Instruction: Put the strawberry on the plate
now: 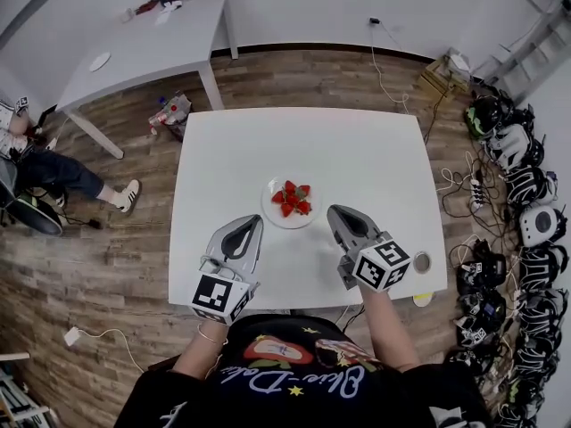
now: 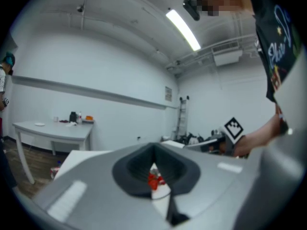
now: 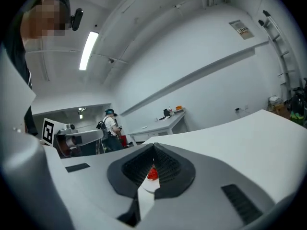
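Several red strawberries [image 1: 293, 198] lie on a small white plate [image 1: 272, 212] in the middle of the white table [image 1: 357, 150]. My left gripper [image 1: 252, 224] sits just short of the plate at its front left, jaws together and empty. My right gripper [image 1: 335, 212] is at the plate's front right, also shut with nothing held. In the left gripper view the strawberries [image 2: 154, 180] and plate [image 2: 160, 191] show beyond the closed tips [image 2: 154, 150]. The right gripper view shows a strawberry [image 3: 152, 174] on the plate [image 3: 148, 186] ahead of its closed tips [image 3: 154, 147].
A small round object [image 1: 422, 261] lies near the table's right front edge. A second white table [image 1: 152, 47] stands at the back left, and a seated person [image 1: 45, 172] is at the far left. Headsets and cables [image 1: 517, 203] crowd the floor on the right.
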